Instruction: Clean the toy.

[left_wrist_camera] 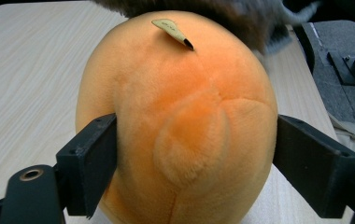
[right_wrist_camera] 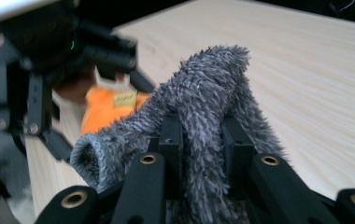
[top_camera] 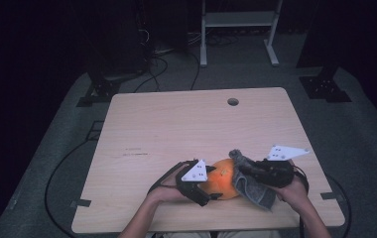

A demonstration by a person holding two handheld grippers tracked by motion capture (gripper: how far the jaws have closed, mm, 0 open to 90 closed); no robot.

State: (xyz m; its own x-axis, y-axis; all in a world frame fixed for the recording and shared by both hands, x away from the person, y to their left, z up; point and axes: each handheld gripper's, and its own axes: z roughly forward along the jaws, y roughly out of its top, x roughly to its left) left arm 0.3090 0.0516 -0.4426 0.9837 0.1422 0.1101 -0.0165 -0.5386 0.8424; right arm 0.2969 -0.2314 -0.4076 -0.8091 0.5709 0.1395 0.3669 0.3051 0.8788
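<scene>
At the near edge of the table (top_camera: pixel 142 129), an orange plush ball (top_camera: pixel 222 179) is held between the two grippers. The left gripper (top_camera: pixel 204 191) is clamped on the ball: in the left gripper view its two black jaws are pressed against the ball's (left_wrist_camera: pixel 185 121) flanks, and a small tan tag (left_wrist_camera: pixel 172 31) is seen standing out of the top seam. Just right of the ball, the right gripper (top_camera: pixel 246 171) is clenched on a grey fuzzy cloth (top_camera: pixel 253 186), which is draped against the ball's right side. In the right gripper view the cloth (right_wrist_camera: pixel 203 107) is pinched between the narrow jaws and bunched up above them, with the ball (right_wrist_camera: pixel 105 107) and the left gripper (right_wrist_camera: pixel 40 70) seen beyond it. Farther off, a round hole (top_camera: pixel 233 101) is cut near the table's far edge, and a white frame (top_camera: pixel 238 29) is seen on the floor behind.
</scene>
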